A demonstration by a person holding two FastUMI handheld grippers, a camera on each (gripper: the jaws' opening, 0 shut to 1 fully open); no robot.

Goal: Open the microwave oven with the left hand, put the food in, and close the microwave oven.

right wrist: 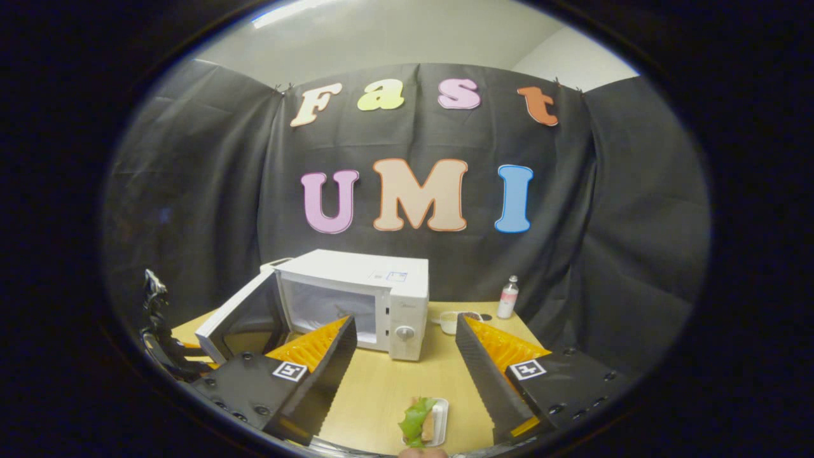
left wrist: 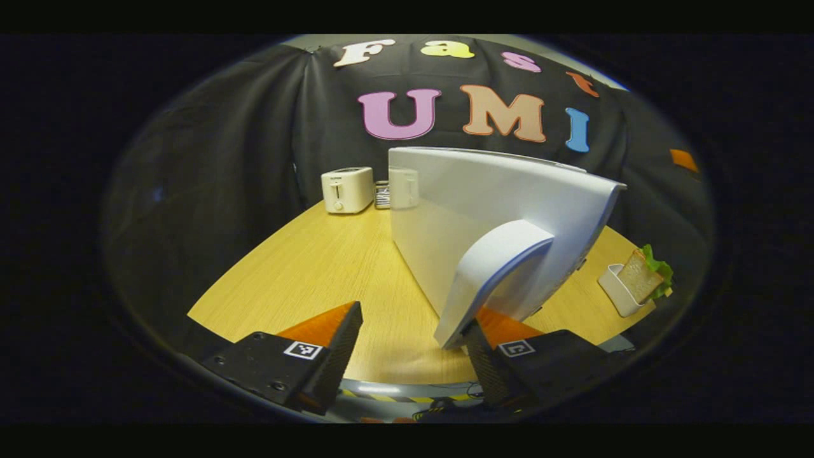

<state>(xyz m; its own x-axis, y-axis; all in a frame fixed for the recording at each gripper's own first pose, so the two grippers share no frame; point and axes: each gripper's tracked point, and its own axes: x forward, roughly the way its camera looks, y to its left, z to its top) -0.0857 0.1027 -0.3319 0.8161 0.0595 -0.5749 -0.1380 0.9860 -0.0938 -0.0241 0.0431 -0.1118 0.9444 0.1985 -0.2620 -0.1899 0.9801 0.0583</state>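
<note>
The left tool (left wrist: 407, 346), spread wide with one finger against the handle (left wrist: 489, 280) of the swung-open microwave door (left wrist: 509, 197), clears the way for the sandwich tray (right wrist: 427, 421) waiting on the bench (right wrist: 394, 394) between the right tool's (right wrist: 404, 381) gaping, empty fingers.

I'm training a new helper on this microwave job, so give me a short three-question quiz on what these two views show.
1. True or false: the microwave door is shut.
2. In the right gripper view, the sandwich lies: A) inside the microwave, B) on the table between the right gripper's open fingers, C) on the toaster.
3. Fill in: in the left gripper view, the left gripper is open beside the door's ____.

Key: 1 false; 2 B; 3 handle.
</note>
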